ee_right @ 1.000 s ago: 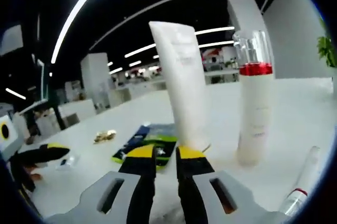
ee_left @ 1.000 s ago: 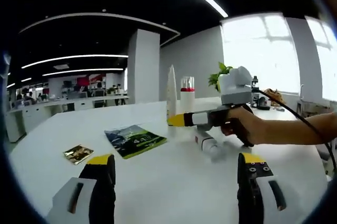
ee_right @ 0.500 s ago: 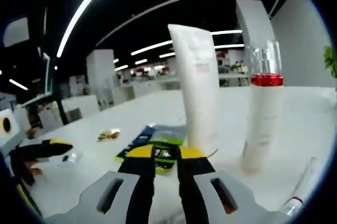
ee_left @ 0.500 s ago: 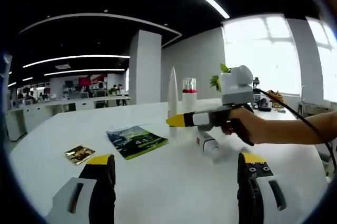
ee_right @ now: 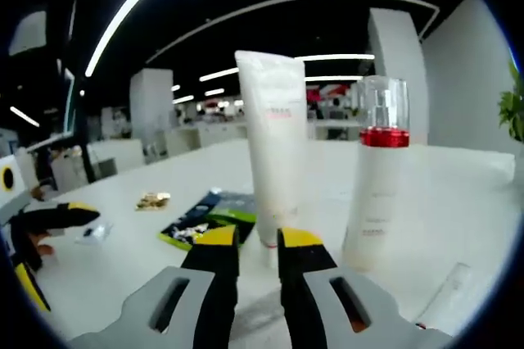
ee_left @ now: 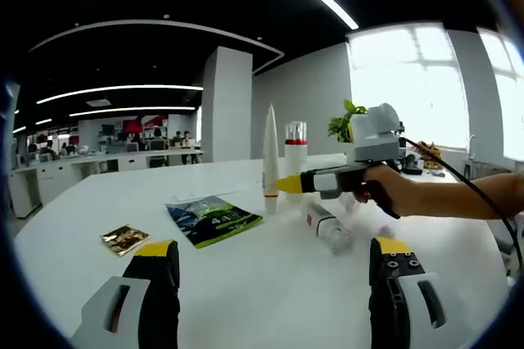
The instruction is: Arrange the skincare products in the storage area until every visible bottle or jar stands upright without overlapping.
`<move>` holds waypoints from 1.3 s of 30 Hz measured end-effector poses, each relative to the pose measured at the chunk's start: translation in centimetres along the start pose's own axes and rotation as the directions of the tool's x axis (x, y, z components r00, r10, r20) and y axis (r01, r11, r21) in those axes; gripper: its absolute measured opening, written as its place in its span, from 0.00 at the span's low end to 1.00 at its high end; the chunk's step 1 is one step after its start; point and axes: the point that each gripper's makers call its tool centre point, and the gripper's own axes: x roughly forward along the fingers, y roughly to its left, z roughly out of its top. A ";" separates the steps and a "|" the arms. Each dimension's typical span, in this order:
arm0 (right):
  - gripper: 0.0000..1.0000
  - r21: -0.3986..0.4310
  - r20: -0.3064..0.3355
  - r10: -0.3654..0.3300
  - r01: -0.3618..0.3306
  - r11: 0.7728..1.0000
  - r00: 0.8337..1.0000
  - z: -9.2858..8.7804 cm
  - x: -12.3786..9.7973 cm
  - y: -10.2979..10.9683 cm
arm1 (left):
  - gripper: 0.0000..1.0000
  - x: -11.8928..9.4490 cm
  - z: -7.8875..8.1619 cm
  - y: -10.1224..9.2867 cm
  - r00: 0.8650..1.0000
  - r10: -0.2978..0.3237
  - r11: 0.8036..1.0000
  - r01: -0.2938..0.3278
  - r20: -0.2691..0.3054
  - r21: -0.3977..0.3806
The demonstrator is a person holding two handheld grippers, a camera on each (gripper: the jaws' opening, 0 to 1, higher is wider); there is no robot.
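Note:
A white tube [ee_left: 270, 155] stands on its cap on the white table [ee_left: 246, 283], with a white bottle [ee_left: 295, 158] with a red band and clear cap upright just behind it. A third bottle [ee_left: 328, 227] lies on its side to their right. My right gripper [ee_left: 288, 184], held by a hand, has its yellow tip just right of the tube's base, apart from it. In the right gripper view, the tube [ee_right: 274, 169] and red-banded bottle [ee_right: 378, 185] stand beyond my right gripper [ee_right: 258, 242], jaws nearly together and empty. The lying bottle [ee_right: 446, 300] shows at lower right. My left gripper [ee_left: 270, 255] is wide open, empty, low over the table.
A blue-green leaflet [ee_left: 213, 216] and a small gold sachet [ee_left: 123, 238] lie flat left of the bottles. A potted plant [ee_left: 342, 124] stands behind them. The left gripper's yellow tip [ee_right: 65, 216] shows at the far left of the right gripper view.
The right gripper has drawn back to the right from the tube, which now stands straighter and farther from its jaws. The left gripper has stayed put and open.

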 end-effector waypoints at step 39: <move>0.30 0.019 0.061 -0.077 0.076 0.997 0.995 2.4 3.4 -1.9 | 0.99 0.3 0.1 0.7 1.000 0.005 1.000 -0.005 0.003 -0.022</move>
